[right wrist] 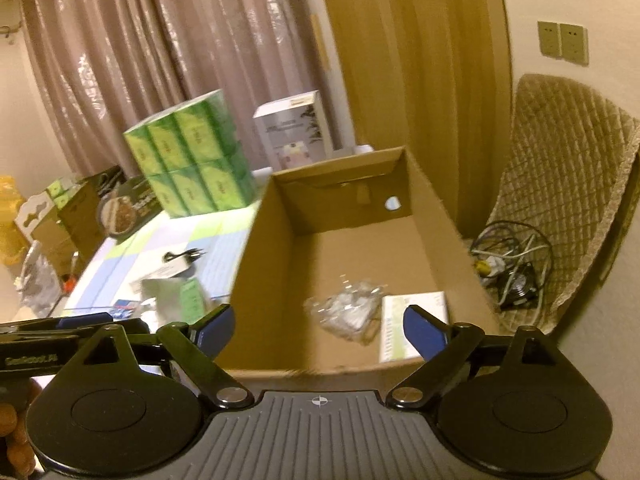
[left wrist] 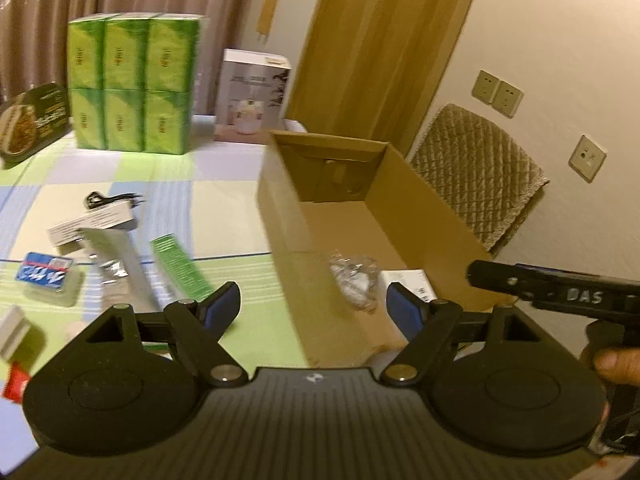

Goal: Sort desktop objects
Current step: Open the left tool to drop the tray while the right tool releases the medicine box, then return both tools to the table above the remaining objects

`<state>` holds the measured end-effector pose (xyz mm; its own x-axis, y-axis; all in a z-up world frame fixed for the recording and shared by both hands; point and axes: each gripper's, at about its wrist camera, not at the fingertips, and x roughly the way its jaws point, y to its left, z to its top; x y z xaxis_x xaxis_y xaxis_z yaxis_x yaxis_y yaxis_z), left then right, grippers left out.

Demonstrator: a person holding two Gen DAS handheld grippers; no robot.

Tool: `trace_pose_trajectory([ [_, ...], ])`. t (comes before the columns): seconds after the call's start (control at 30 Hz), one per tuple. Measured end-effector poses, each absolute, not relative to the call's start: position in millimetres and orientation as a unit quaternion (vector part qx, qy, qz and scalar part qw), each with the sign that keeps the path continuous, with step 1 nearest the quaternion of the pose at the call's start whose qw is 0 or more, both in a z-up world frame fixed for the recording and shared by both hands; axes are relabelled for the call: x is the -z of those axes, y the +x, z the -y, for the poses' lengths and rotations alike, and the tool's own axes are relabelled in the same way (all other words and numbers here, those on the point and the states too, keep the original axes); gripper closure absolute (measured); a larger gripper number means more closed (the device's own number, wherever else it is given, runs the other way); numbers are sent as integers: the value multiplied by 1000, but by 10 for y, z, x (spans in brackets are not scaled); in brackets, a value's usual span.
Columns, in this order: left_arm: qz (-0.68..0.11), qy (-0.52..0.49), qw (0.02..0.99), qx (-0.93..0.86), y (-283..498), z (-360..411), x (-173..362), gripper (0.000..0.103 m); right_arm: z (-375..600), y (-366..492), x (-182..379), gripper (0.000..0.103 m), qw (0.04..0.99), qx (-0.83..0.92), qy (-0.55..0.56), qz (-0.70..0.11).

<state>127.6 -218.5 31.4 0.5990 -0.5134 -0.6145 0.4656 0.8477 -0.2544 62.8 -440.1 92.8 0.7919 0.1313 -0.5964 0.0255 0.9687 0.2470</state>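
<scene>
An open cardboard box [left wrist: 424, 196] [right wrist: 320, 248] stands on the checked tablecloth; inside lie a crumpled clear plastic bag [left wrist: 354, 280] [right wrist: 348, 312] and a white booklet [left wrist: 404, 280] [right wrist: 412, 320]. My left gripper [left wrist: 314, 306] hangs open over the box's near left wall, nothing between its blue pads. My right gripper [right wrist: 318, 330] is open above the box's near edge, also empty. Left of the box lie a green packet [left wrist: 180, 266] [right wrist: 191, 306], a silver pouch [left wrist: 112, 256] [right wrist: 166, 292], a white carton [left wrist: 92, 226], a blue pack [left wrist: 44, 272] and a black cable [left wrist: 112, 199] [right wrist: 185, 257].
A stack of green tissue packs [left wrist: 132, 84] [right wrist: 192, 160], a white product box [left wrist: 252, 98] [right wrist: 296, 132] and a food package [left wrist: 34, 124] [right wrist: 128, 208] stand at the back. A quilted chair [left wrist: 480, 176] [right wrist: 560, 200] with tangled cables [right wrist: 512, 268] is right of the box.
</scene>
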Motion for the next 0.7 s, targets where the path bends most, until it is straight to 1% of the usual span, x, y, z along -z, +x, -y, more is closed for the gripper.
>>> trace_pose_trajectory([
  [0.13, -357, -24, 899, 254, 1217, 1910, -295, 24, 4193, 513, -896, 8, 937, -49, 126, -322],
  [0.37, -364, -9, 903, 227, 1094, 1286, -263, 18, 3798, 431, -852, 6, 932, -93, 108, -334],
  [0.5, -362, 18, 908, 211, 1017, 895, -260, 12, 3560, 397, -831, 4, 929, -121, 85, -339],
  [0.7, -375, 55, 903, 203, 911, 393, -209, 9, 3166, 352, -740, 2, 923, -162, 39, -347],
])
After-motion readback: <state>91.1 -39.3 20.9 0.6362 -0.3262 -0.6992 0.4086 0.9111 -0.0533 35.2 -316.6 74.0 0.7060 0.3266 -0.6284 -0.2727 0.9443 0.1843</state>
